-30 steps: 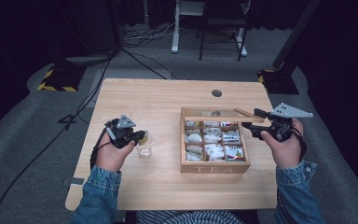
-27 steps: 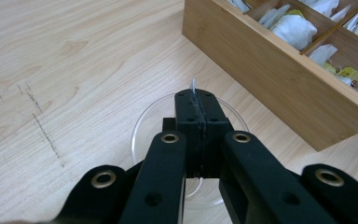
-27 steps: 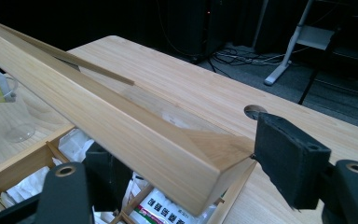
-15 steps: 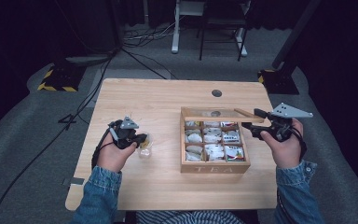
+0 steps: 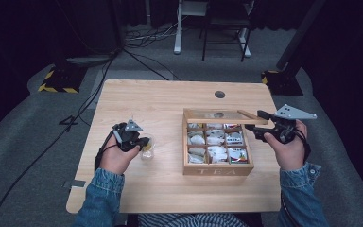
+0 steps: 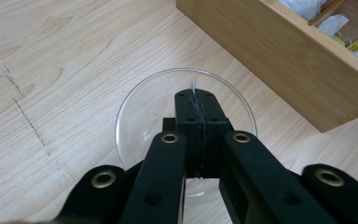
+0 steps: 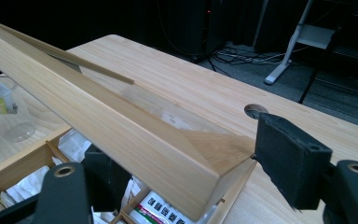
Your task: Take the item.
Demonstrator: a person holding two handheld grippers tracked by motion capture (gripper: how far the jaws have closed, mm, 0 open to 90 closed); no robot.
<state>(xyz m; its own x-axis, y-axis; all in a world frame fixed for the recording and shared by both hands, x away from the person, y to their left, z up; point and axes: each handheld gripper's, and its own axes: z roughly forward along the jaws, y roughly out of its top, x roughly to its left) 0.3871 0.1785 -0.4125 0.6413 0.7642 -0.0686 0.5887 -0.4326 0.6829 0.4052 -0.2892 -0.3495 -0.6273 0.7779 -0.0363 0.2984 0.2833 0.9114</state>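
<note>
On the box (image 5: pixel 218 169) marked "TEA", right tool (image 5: pixel 260 126) clamps its lid (image 5: pixel 220 116); left tool (image 5: pixel 144 142) pinches a string (image 6: pixel 194 87).

- A light wooden table (image 5: pixel 170 101) is seen standing on grey floor, its top marked by a round dark hole (image 5: pixel 220 94) near the far edge.
- A wooden tea box (image 5: pixel 217 168), lettered "TEA" on its near wall and divided into compartments of tea bags, is placed right of centre.
- A small clear glass cup (image 6: pixel 140 112) is set just left of the box, apart from it.
</note>
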